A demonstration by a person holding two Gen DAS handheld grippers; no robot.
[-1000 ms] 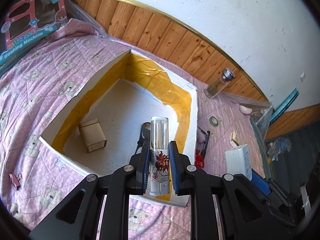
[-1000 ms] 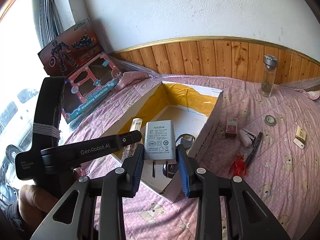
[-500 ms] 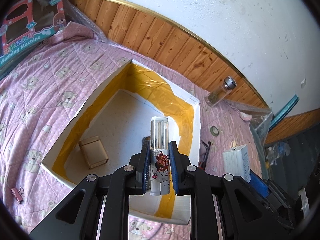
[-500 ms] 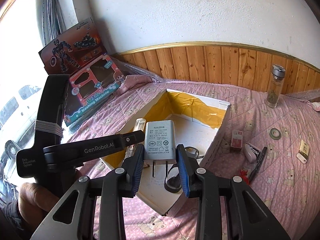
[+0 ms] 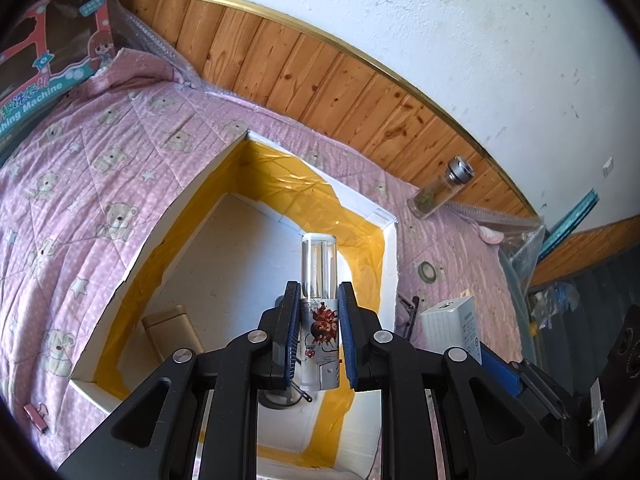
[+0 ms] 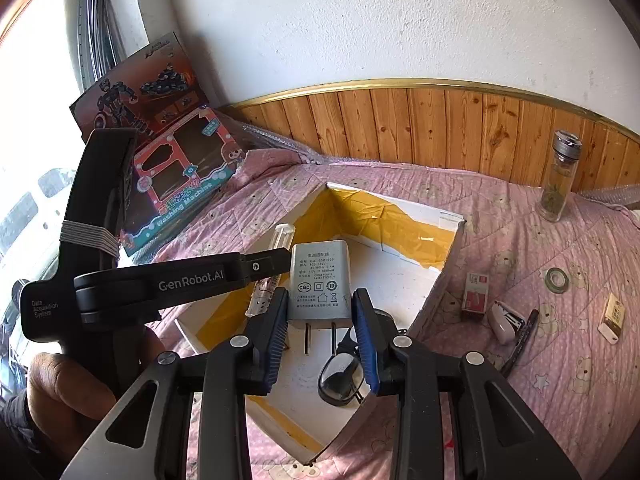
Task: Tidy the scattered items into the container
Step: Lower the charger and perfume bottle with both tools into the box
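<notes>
My left gripper [image 5: 319, 336] is shut on a clear spray bottle [image 5: 320, 272] with a red cartoon print, held above the white box with yellow tape lining [image 5: 384, 248]. My right gripper [image 6: 320, 324] is shut on a white USB charger [image 6: 320, 284], prongs down, over the same box [image 6: 448, 264]. The left gripper and its bottle [image 6: 276, 268] show at the left in the right wrist view. The charger [image 5: 452, 328] shows at the right in the left wrist view. Inside the box lie a small tan box [image 5: 172, 332] and black glasses [image 6: 340, 376].
On the pink bear quilt right of the box lie a red-white small box [image 6: 475, 292], a white stapler [image 6: 506, 320], a black pen [image 6: 520, 340], a tape ring [image 6: 558, 279], a cream item [image 6: 612, 318]. A glass bottle [image 6: 558, 176] stands by the wood panelling. Toy boxes [image 6: 180, 184] lean far left. A pink clip [image 5: 36, 416].
Both grippers have moved forward over the box with their items still held. The box now lies closer under them in both views.
</notes>
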